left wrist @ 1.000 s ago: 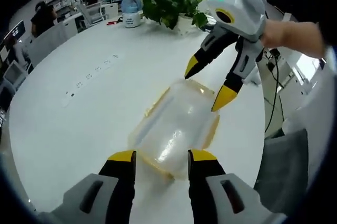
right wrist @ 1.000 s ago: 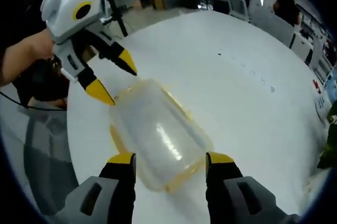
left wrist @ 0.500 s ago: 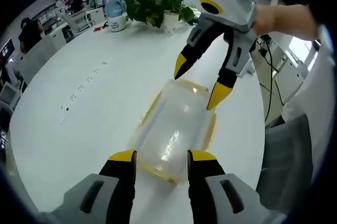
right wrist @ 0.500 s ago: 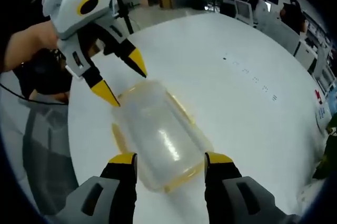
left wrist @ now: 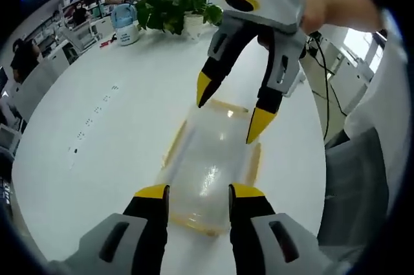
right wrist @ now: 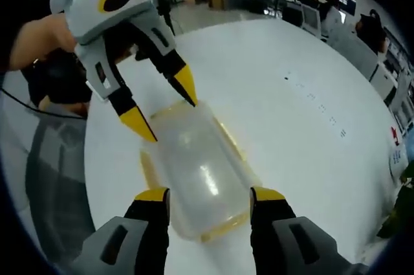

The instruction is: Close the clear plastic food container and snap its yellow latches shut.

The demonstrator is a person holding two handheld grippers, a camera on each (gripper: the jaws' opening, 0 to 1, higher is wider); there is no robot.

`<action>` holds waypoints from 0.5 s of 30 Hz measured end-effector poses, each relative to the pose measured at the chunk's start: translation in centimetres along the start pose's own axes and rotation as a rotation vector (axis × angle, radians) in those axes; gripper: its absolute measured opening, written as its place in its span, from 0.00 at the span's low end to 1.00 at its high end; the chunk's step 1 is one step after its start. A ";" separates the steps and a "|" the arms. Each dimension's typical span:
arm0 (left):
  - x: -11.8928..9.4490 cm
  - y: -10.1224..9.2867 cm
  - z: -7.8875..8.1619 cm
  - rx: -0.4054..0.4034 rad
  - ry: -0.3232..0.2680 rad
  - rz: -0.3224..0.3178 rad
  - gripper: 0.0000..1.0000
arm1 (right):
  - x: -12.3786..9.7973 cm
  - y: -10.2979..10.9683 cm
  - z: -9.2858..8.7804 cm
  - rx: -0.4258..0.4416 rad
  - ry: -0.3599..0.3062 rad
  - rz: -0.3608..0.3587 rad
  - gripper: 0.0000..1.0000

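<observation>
The left tongs (left wrist: 192,191) are spread, their yellow tips straddling the near end of the container (left wrist: 211,162) and pinching nothing; the right tongs (left wrist: 226,114) come in from the far side, also spread, tips hovering just over the container's far end, held by a hand (left wrist: 333,11); the container lies flat on the white table (left wrist: 116,126), clear with its lid on and yellow latches (left wrist: 254,162) along the long edges; whether they are snapped cannot be told.

In the right gripper view the right tongs (right wrist: 209,193) stand apart around the container's (right wrist: 194,171) near end, gripping nothing; the left tongs (right wrist: 166,111) reach down at the far end, tips at its rim; a yellow latch (right wrist: 231,144) shows along the right edge.

Far across the table stand a plant (left wrist: 171,3) and a blue jug (left wrist: 125,21); a grey chair (left wrist: 352,191) is at the right.
</observation>
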State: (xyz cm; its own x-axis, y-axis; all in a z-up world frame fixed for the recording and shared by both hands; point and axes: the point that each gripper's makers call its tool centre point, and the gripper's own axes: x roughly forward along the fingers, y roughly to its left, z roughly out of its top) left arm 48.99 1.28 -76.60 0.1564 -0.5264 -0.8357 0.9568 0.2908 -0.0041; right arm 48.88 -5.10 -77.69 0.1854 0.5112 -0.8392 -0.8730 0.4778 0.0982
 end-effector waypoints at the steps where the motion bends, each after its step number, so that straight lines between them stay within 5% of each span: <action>1: 0.1 -0.1 0.0 0.006 0.004 -0.004 0.37 | 0.0 0.1 0.1 -0.002 -0.002 0.005 0.49; 15: 1.0 -0.5 0.4 0.048 0.009 -0.027 0.36 | 0.9 0.6 0.6 -0.057 -0.003 0.044 0.49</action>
State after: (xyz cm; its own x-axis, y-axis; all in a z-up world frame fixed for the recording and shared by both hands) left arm 48.76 0.24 -77.23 0.1283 -0.5264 -0.8405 0.9712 0.2381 -0.0009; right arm 48.80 -3.91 -78.03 0.1476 0.5332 -0.8330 -0.9046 0.4133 0.1044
